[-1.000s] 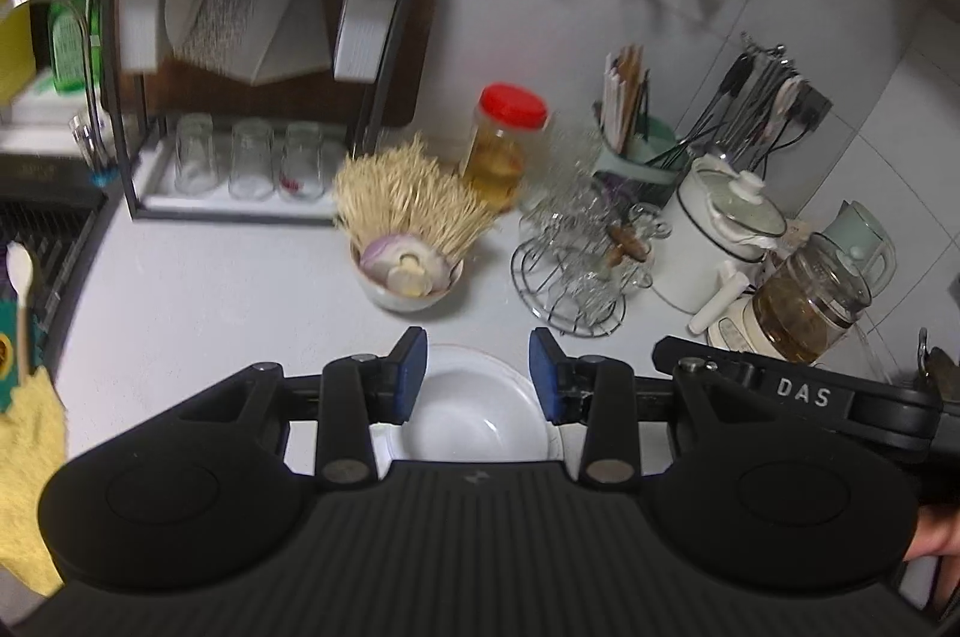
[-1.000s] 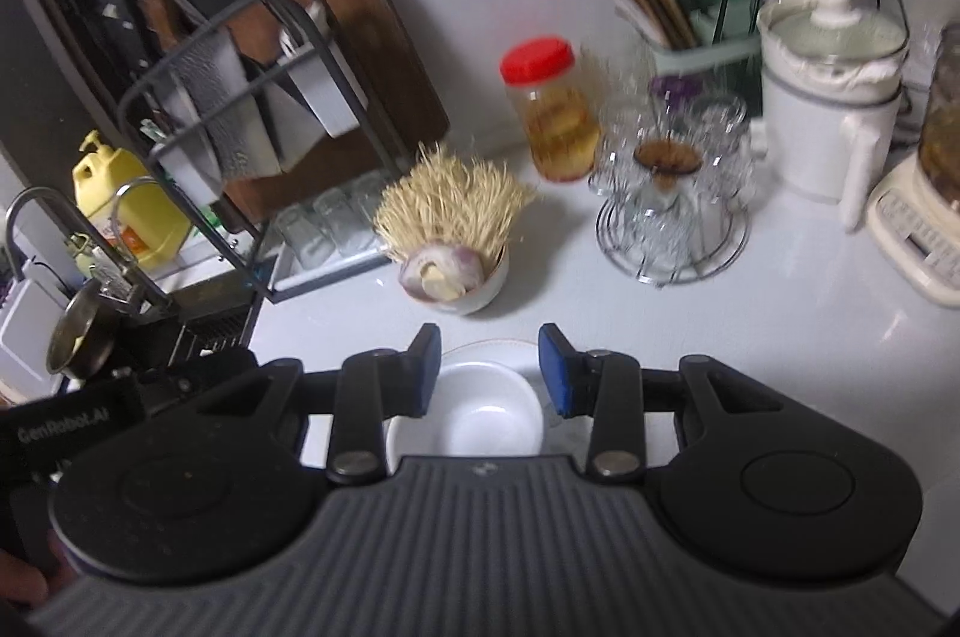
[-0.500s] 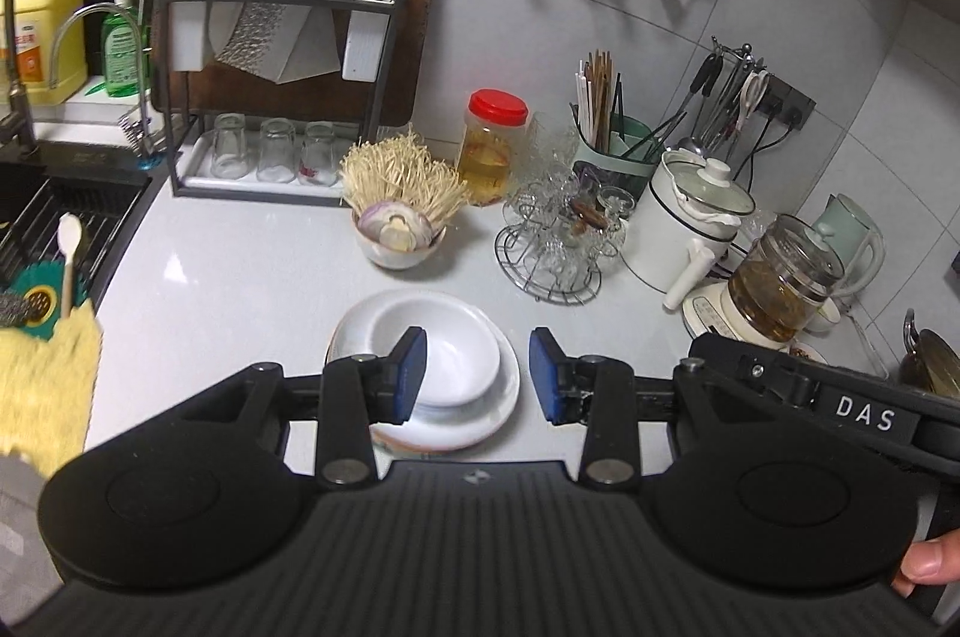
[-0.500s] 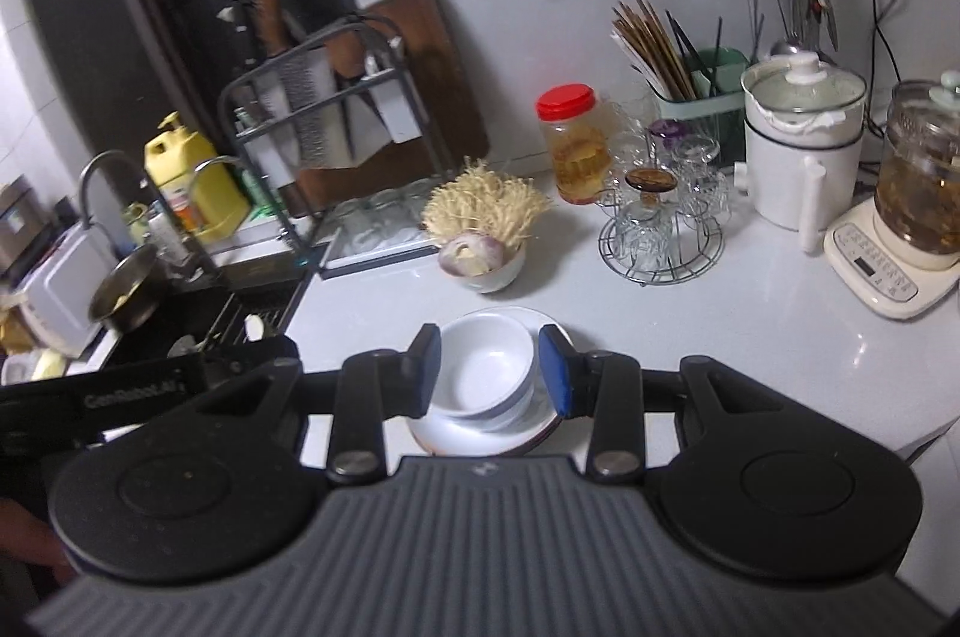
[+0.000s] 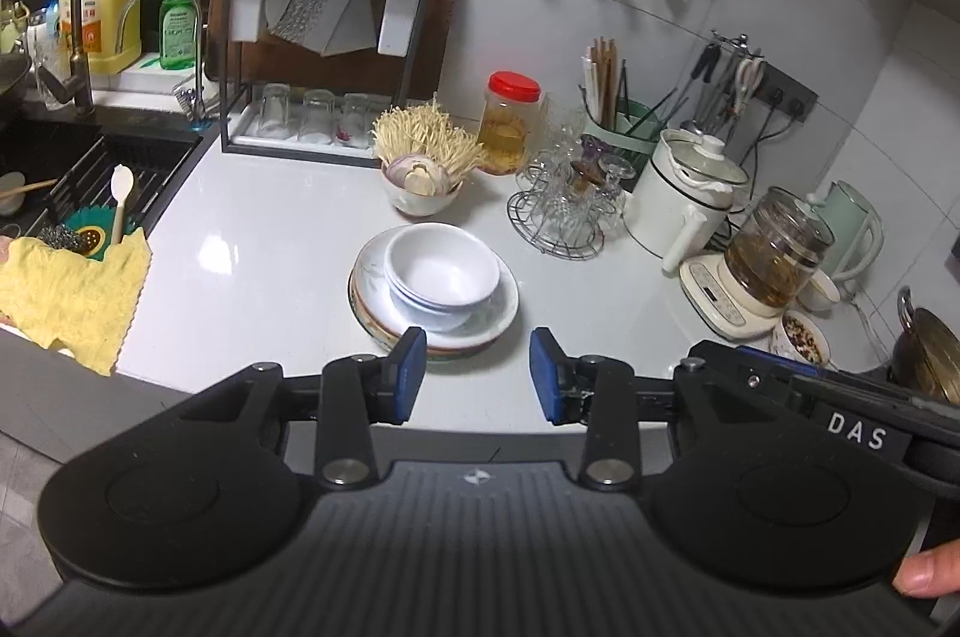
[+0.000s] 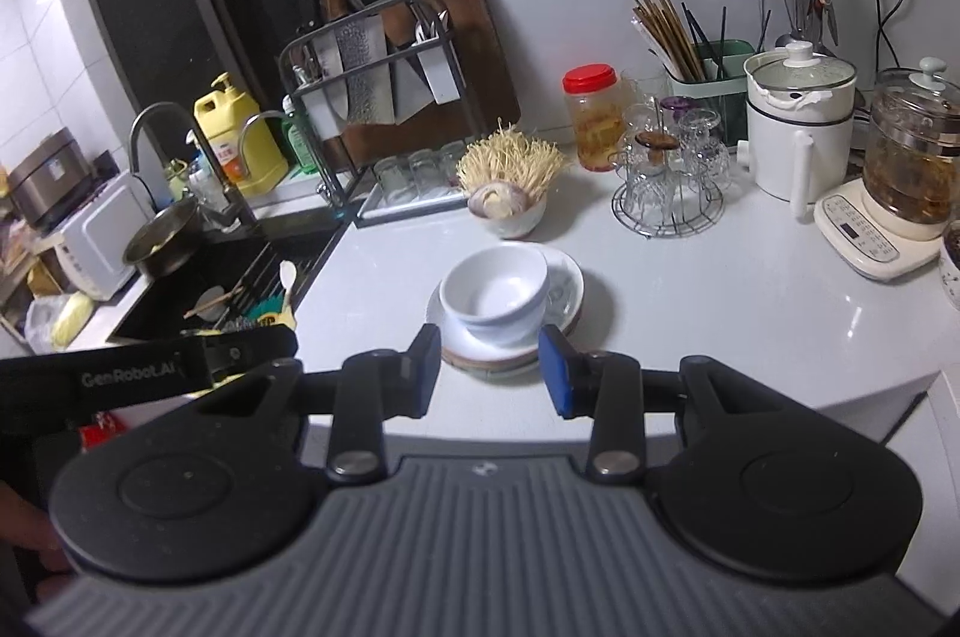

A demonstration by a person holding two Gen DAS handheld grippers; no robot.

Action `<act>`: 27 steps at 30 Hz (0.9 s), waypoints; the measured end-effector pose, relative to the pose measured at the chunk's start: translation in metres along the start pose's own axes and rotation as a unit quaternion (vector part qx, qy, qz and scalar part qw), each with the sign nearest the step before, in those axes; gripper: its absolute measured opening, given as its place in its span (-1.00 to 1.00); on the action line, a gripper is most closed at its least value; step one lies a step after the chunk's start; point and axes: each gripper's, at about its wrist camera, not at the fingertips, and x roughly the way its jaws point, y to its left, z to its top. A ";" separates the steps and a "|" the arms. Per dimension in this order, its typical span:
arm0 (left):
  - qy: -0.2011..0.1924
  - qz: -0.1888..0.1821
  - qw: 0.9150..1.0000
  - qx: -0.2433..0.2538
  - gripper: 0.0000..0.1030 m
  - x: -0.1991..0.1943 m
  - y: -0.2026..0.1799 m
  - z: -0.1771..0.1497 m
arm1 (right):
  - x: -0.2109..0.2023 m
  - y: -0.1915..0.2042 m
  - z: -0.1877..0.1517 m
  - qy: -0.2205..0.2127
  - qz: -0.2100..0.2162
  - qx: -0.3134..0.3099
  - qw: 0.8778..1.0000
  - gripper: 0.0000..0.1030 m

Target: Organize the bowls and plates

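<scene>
2 bowls (image 5: pixel 443 277), plates (image 5: pixel 480 322), 2 grippers apart

I see even overhead light with soft glare patches on the white counter (image 5: pixel 252 241). My views are sharp at centre, strongly bent at the edges; upper left stays dark.

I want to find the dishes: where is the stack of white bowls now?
In both wrist views the white bowls sit nested on the plates at mid-counter, just in front of the bowl of enoki mushrooms and left of the wire glass rack.
</scene>
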 end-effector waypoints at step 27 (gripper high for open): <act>-0.009 0.031 0.999 0.007 0.61 -0.040 -0.002 -0.028 | -0.037 0.009 -0.020 -0.007 -0.035 -0.035 0.999 0.28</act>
